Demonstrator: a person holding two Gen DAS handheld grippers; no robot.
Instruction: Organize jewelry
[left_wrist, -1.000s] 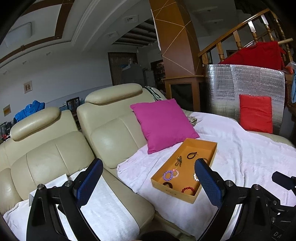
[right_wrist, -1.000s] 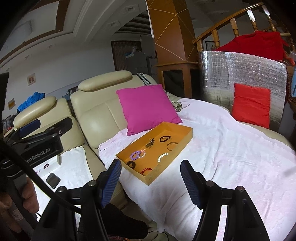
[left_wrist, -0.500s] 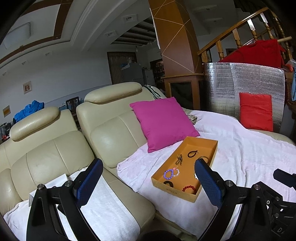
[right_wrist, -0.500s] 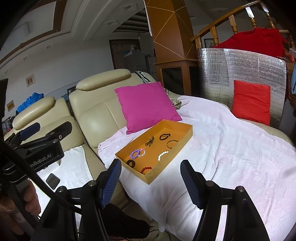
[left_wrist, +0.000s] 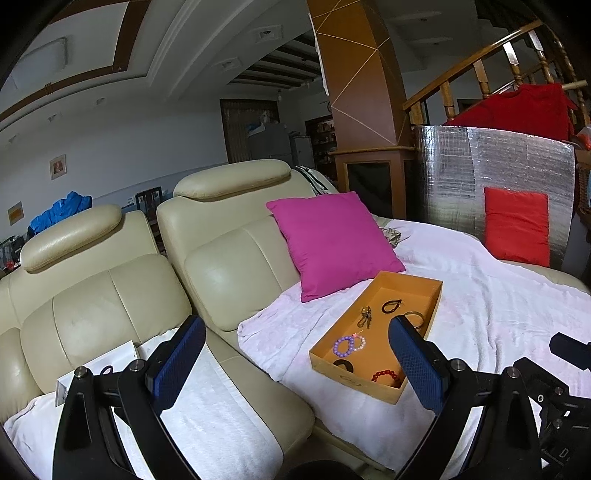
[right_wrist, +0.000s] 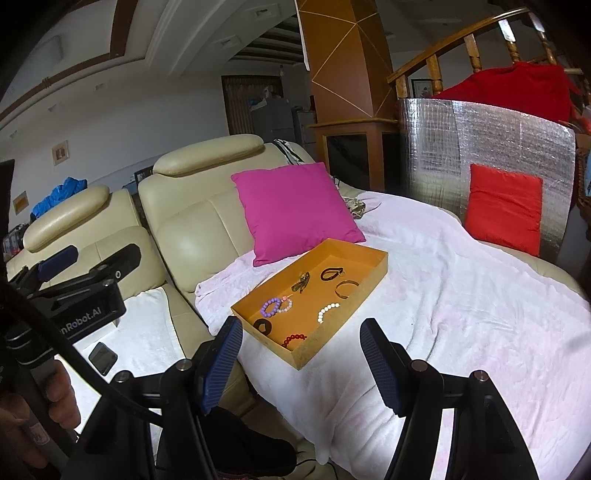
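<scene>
We're looking at a shallow rectangular orange cardboard tray (right_wrist: 369, 275), matte and straight-walled, sitting on a soft, rumpled pale-pink fleece blanket (right_wrist: 461, 302) spread over the sofa seat. Inside it lies the jewelry: a purple-and-pink beaded bracelet (right_wrist: 276, 306), a curved string of white pearl-like beads (right_wrist: 327, 312), a glossy red bead bracelet (right_wrist: 293, 339), a thin bronze bangle (right_wrist: 346, 288), a dark cord loop (right_wrist: 330, 274), a small metallic cluster (right_wrist: 301, 282) too small to read, and a flat dark ring (right_wrist: 263, 326) near the front corner. Our right hand-held gripper (right_wrist: 301, 365) hovers just before the tray, its blue ribbed pads spread wide with nothing between them; our left hand-held gripper (left_wrist: 295, 363) is likewise released and empty, off to the tray's left over a white terry towel (left_wrist: 218, 417). Behind the tray leans a plump magenta square cushion (right_wrist: 295, 210) against the smooth cream leather sofa (right_wrist: 192, 221). Further right, a red cushion (right_wrist: 504, 206) rests on a crinkled silver foil panel (right_wrist: 491, 140), with a wooden stair railing (right_wrist: 461, 48) and an angular brown pillar (right_wrist: 343, 62) beyond.
</scene>
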